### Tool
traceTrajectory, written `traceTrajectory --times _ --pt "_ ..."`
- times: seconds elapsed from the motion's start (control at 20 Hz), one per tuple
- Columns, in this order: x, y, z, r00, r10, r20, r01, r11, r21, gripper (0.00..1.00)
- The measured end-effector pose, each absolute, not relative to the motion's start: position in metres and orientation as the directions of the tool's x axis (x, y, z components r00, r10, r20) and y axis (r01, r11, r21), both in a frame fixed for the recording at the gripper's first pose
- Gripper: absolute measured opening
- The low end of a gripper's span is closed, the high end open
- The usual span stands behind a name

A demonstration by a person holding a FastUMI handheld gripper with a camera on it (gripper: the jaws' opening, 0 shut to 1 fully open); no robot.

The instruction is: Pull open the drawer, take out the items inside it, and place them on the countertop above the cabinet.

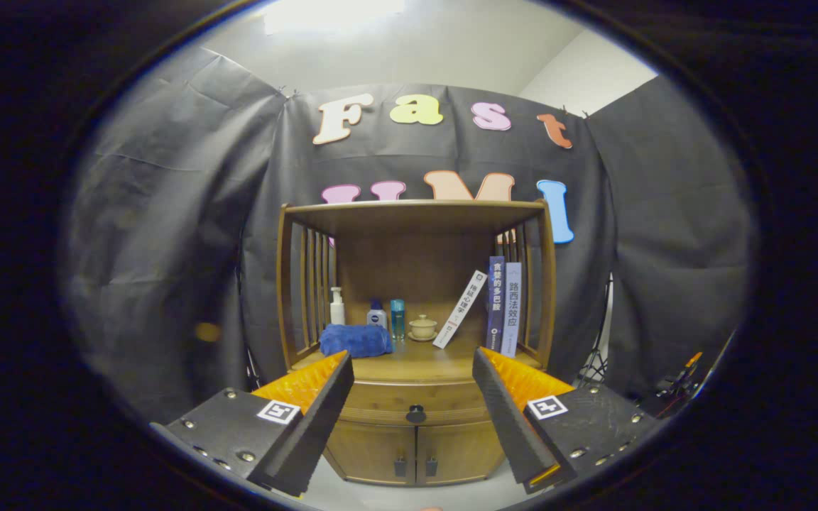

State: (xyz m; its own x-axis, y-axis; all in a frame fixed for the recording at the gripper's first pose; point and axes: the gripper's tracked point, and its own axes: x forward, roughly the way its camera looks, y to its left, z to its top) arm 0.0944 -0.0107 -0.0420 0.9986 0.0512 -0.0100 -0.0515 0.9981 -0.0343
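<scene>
We see the drawer (415,402) shut, its long axis running three to nine o'clock, black knob (416,413) facing us. Our gripper (412,376) is spread wide and empty, the knob at twelve o'clock beyond its fingers, under the countertop (416,363)

A folded blue towel (356,341) lies on the left. Behind it stand a white pump bottle (336,306), a small bottle with a blue label (377,314) and a slim teal bottle (397,319). A lidded teacup (423,327) sits mid-shelf. One book (460,309) leans against two upright books (504,306).
</scene>
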Motion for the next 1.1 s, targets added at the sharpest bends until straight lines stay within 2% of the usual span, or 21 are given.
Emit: traceTrajectory --times 0.1,0.3,0.55,0.85,1.1 --pt "0.121 -0.008 -0.057 0.998 0.064 0.008 -0.064 0.998 0.026 1.00" --pt "0.164 -0.005 -0.137 0.993 0.092 -0.069 -0.082 0.986 0.143 1.00" --pt "0.208 -0.017 -0.230 0.990 0.064 -0.129 -0.057 0.997 0.054 1.00" --pt "0.251 -0.023 -0.282 0.986 0.016 -0.168 -0.012 1.000 0.022 1.00" --pt "0.284 -0.026 -0.324 0.970 -0.002 -0.242 -0.007 0.999 -0.034 0.57"
